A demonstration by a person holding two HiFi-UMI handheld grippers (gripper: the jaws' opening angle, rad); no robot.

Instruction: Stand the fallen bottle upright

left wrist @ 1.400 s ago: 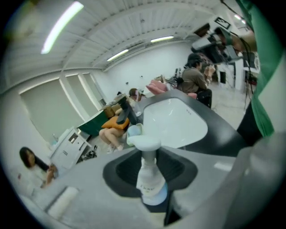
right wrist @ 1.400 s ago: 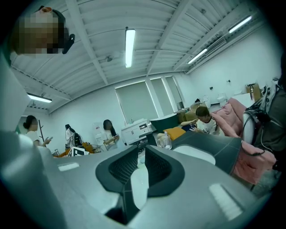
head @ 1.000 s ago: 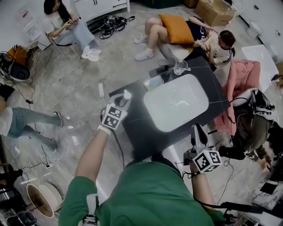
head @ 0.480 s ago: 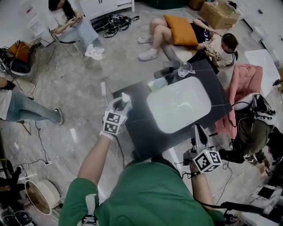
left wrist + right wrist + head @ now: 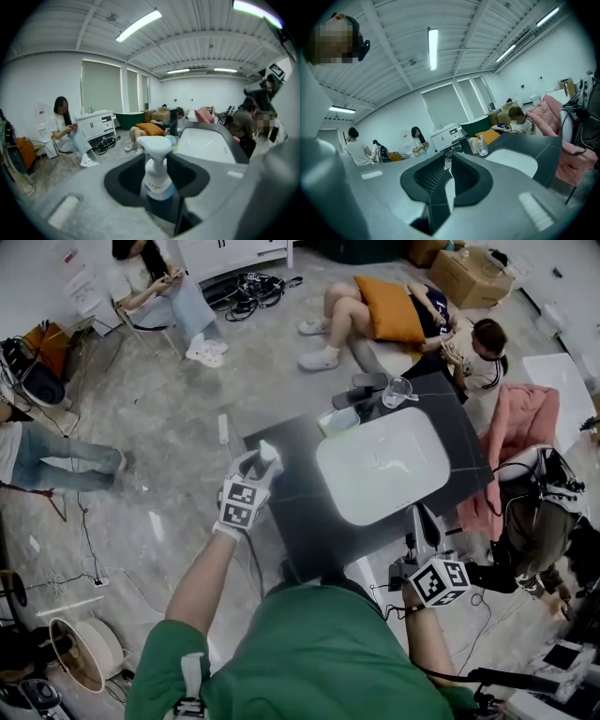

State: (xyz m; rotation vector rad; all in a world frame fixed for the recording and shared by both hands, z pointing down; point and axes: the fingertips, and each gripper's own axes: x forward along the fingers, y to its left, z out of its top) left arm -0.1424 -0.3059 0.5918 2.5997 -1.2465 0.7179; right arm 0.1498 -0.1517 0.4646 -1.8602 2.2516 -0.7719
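Observation:
A white pump bottle [image 5: 157, 180] with a blue label band stands upright on the left corner of the dark table [image 5: 300, 512]; in the head view the bottle [image 5: 269, 454] shows its white top. My left gripper [image 5: 259, 463] reaches around it. In the left gripper view the left gripper [image 5: 157, 161] has a jaw on each side of the bottle. Its jaws have just been opening, and dark gaps show beside the bottle's body. My right gripper [image 5: 419, 517] hovers at the table's near right edge. In its own view the right gripper [image 5: 449, 164] has its jaws together and holds nothing.
A white basin [image 5: 380, 465] fills the table's middle. A clear glass [image 5: 397, 390], a pale dish [image 5: 342, 419] and a dark flat item [image 5: 361, 382] sit at the far edge. People sit on the floor beyond, and a pink cloth [image 5: 520, 418] hangs at the right.
The head view has shifted a little. My left gripper stays around the upright bottle at the table's left corner. The right gripper has not moved.

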